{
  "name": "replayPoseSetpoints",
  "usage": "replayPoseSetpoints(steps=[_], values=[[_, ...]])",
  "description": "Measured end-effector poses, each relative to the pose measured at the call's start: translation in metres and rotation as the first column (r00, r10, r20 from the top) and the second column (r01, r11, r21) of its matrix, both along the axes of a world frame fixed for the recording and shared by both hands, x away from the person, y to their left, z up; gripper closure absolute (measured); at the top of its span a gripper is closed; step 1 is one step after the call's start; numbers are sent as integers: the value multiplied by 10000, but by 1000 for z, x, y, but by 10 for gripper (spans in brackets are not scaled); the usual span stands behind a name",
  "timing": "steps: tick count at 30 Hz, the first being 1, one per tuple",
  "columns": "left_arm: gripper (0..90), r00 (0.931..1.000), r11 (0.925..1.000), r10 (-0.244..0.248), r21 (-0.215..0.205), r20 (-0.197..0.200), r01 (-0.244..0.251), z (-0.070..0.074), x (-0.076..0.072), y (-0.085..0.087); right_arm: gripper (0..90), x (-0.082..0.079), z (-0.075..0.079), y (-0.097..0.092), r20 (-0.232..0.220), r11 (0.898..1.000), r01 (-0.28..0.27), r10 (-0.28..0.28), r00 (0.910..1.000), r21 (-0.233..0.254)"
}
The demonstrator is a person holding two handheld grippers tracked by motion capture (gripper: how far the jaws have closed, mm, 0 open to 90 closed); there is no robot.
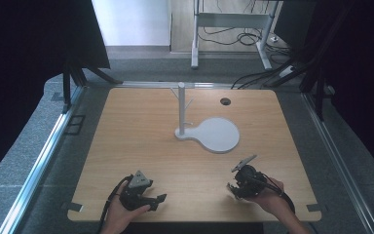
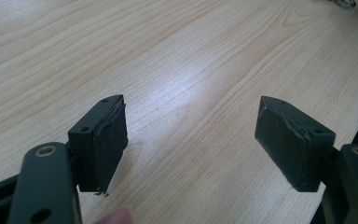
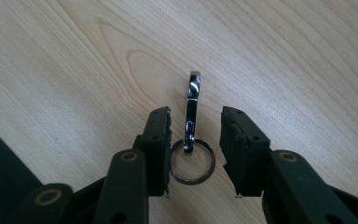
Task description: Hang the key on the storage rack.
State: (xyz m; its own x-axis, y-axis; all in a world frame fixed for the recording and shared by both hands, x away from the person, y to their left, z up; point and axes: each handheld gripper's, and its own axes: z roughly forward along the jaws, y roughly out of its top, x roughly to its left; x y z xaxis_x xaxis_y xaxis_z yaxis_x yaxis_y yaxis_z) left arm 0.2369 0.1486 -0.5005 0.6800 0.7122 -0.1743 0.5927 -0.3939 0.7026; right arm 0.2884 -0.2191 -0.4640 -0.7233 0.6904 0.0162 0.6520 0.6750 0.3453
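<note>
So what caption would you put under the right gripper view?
Right gripper open over a metal key clip lying on the wooden table.

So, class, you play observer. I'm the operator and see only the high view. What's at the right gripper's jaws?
Observer: A metal clip with a ring lies flat on the table, between the right gripper's jaws.
Operator: Is it gripped?
Observer: No, there's a gap beside the clip's hook on each side.
Operator: And the left gripper?
Observer: The left gripper's jaws are wide apart, with only bare table between them.
</note>
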Motion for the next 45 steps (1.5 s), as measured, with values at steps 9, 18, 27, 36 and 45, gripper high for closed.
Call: replayPoseSetpoints(steps=[9,18,27,36,45], values=[[257,10000,9999,-72,87,-28,72,-1,0,-1,667,1,-8,3,-77,9998,-54,53,10000,-179],[257,9999,9997,-146,175,-66,147,-3,-1,-4,728,0,-15,4,-196,9991,-148,140,9997,-392],[257,9996,9994,-235,253,-126,238,-5,-1,-7,734,-1,-14,3,-194,9987,-189,179,9997,-482],[257,9994,9992,-311,264,-149,315,-6,-1,-7,844,-3,-14,2,-366,9986,-253,237,9990,-460],[258,9994,9991,-306,290,-157,311,-6,0,-7,848,-2,-12,2,-318,9974,-444,426,9986,-572]])
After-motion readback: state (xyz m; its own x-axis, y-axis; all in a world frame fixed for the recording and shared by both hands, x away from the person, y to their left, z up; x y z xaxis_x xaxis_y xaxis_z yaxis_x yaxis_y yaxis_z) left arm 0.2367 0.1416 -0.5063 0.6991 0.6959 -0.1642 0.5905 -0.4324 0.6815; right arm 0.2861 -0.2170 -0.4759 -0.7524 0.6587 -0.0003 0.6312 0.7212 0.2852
